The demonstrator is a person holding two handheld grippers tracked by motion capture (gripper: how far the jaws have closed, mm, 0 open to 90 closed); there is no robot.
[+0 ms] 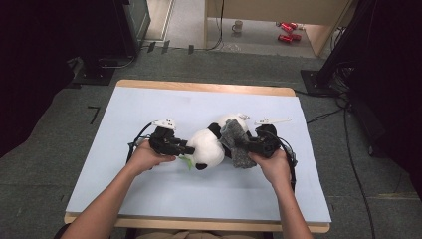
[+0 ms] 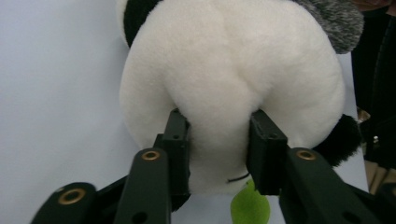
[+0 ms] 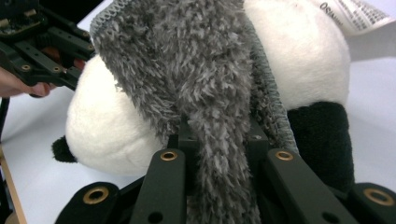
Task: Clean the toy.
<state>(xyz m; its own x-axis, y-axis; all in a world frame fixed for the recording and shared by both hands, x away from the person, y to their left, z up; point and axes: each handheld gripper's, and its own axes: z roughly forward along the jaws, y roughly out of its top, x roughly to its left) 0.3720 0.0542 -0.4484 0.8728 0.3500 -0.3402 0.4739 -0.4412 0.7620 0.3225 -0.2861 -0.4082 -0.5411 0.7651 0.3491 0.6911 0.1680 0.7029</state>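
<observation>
Panda toy [image 1: 208, 148] lies mid-counter [image 1: 149, 189] between both hands. Left tongs [image 1: 187, 149] pinch its white head to steady it, while right tongs [image 1: 247, 145] grip the grey fuzzy cloth [image 1: 234, 142] draped over its body, apparently to dress it.

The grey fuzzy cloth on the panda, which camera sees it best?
The right gripper view. There the grey fuzzy cloth is close up, draped over the panda and pinched in the right tongs. The high view shows it small, between panda and right hand. The left gripper view catches just a corner at the top right.
</observation>
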